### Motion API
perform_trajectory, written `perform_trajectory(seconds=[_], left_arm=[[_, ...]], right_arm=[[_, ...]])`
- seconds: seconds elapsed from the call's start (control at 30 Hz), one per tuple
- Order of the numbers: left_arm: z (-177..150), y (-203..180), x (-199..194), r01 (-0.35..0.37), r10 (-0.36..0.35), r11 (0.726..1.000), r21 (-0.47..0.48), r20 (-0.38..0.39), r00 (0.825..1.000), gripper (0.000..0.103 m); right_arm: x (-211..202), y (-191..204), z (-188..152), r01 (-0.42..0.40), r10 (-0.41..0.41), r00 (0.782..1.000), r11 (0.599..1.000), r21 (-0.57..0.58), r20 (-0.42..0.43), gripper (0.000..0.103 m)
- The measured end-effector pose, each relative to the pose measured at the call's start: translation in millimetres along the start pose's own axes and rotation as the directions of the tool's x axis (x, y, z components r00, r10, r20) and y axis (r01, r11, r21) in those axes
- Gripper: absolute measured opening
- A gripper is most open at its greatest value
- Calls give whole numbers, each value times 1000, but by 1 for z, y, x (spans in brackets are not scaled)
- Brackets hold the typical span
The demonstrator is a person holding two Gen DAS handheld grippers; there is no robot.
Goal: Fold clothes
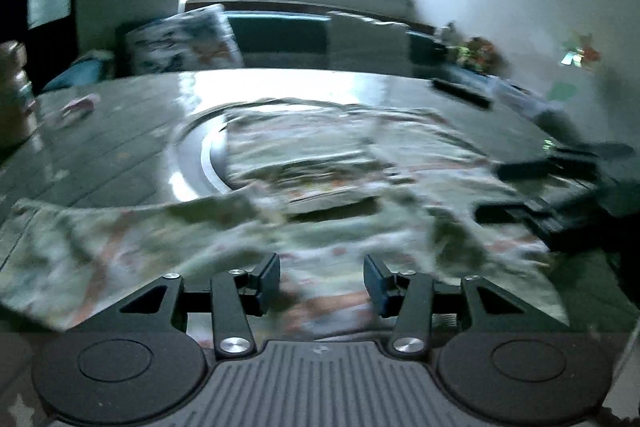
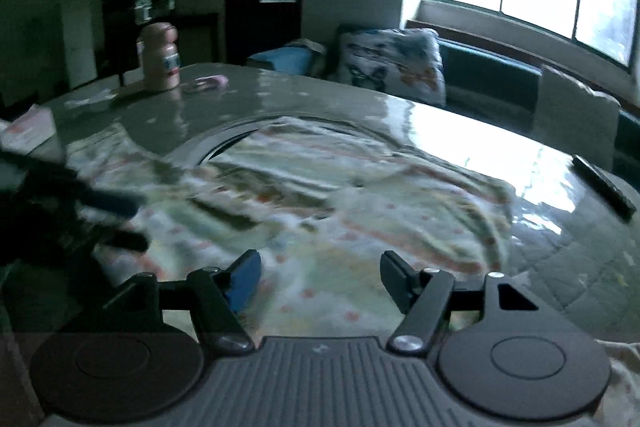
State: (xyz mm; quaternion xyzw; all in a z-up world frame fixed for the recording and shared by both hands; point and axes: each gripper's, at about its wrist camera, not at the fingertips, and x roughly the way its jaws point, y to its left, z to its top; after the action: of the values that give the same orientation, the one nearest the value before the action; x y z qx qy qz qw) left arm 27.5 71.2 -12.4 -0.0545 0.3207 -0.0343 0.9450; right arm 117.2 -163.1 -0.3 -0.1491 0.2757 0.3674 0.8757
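Note:
A pale patterned garment (image 1: 328, 187) lies spread and rumpled on the round table, blurred by motion in both views. In the left wrist view my left gripper (image 1: 322, 281) hovers over the garment's near edge with its jaws apart and nothing between them. The right gripper (image 1: 520, 191) shows at the right of that view, also over the cloth. In the right wrist view the same garment (image 2: 340, 195) fills the middle, and my right gripper (image 2: 318, 281) stands wide open above its near part, holding nothing. The left gripper (image 2: 108, 219) appears dark and blurred at the left edge.
The glossy round table (image 2: 460, 131) has an inset turntable ring (image 1: 208, 155). A pink jar (image 2: 160, 57) and a small pink item (image 2: 208, 83) stand at the far left, a dark remote (image 2: 604, 183) at the right. A bench with cushions (image 2: 392, 67) runs under the window.

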Motion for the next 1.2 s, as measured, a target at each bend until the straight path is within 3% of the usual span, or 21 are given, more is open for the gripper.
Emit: perform_trajectory(seconds=[0.33,0.7,0.83,1.13,1.2], left_arm=[[-7,37,-14,-111,113,988,-104,13,994,49],[-13,95,-32,-259,273,928,-268,16,962,49],[-13,114,-37,-343,360,891,-298,2,933,49],[-7,166,-42,-501,530,751,-429,-59,846,47],[-8,172,-45,-498,532,739,-454,-60,845,47]], right_arm=[[-1,29,-22,-30,29,999,999,-32,-30,72],[2,29,-27,-32,31,998,999,-18,-48,74],[2,29,-28,-33,32,998,999,-10,-50,74],[2,29,-28,-29,29,998,1000,-2,-50,76],[1,29,-28,-27,27,998,1000,0,-49,77]])
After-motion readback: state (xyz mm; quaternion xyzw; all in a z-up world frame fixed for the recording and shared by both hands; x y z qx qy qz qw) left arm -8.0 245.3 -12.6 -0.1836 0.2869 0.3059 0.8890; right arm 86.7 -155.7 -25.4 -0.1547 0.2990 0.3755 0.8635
